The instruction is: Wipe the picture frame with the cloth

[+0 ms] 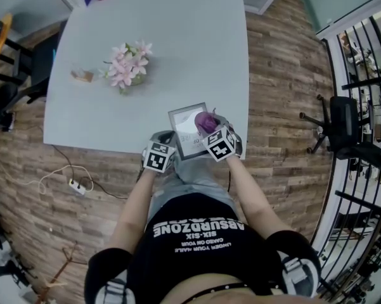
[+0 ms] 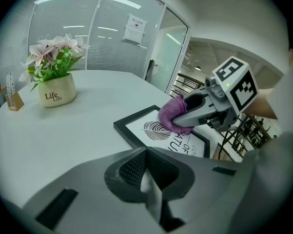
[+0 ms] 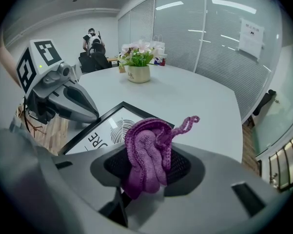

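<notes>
1. The right tool (image 3: pixel 145 182) has its jaws clamped on a bunched purple knitted cloth (image 3: pixel 148 150). The wad bulges out past the tips and a loose loop sticks up. Holding it bunched like this puts a soft pad ahead of the hard jaws, so I judge that only fabric meets the glass.

2. In the left gripper view, the cloth rests on the face of the picture frame (image 2: pixel 132 131), over the leaf print, with the right tool angled down onto it. That fits a wiping stroke under way on the upper part of the glass.

3. The left tool (image 2: pixel 150 186) has its jaws together with nothing between them. In the right gripper view its tip lies at the frame's near-left edge; I cannot tell whether it touches. It is probably there to brace the frame so the stroke does not push it across the surface.

4. The frame lies flat, print up, on the pale worktop (image 1: pixel 177 37), close to the edge nearest the person. This keeps it within easy reach of both tools.

5. A potted bunch of pink flowers (image 1: pixel 128 68) and a small card stand (image 1: pixel 82 76) sit well apart from the frame, out of the wiping path.
</notes>
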The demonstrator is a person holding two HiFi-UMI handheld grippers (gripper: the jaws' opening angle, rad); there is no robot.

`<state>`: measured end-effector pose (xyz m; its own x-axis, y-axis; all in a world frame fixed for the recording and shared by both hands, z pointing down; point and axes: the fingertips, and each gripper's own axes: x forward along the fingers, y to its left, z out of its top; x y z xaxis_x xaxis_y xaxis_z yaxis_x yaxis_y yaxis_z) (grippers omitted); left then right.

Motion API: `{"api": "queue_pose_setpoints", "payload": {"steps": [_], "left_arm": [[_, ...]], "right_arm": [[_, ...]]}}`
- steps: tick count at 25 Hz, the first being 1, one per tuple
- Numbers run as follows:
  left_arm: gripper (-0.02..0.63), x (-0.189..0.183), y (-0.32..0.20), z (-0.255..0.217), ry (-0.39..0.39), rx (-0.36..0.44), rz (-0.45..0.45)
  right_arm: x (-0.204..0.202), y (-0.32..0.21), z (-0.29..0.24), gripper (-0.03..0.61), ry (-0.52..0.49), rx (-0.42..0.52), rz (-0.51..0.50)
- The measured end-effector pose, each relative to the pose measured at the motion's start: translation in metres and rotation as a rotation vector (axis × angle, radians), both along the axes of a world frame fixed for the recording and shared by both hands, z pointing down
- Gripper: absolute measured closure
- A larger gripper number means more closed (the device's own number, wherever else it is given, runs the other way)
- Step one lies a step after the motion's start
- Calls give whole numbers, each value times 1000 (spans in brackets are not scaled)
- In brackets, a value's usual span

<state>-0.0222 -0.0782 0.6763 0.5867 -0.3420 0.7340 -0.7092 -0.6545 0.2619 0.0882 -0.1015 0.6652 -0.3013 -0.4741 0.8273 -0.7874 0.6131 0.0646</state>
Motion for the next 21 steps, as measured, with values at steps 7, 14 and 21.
{"api": "queue_pose_setpoints", "payload": {"steps": [7,14,21], "left_arm": [[598,0,0,2,2,-9,-1],[597,-1,-2,1,4,-6,-9],[598,2,1,1,5,-5,-17]], "right_arm": [[1,0,1,388,2,-1,-6],[-1,-2,1,388,-3,1,-7],[1,0,0,388,-5,7,-12]]}}
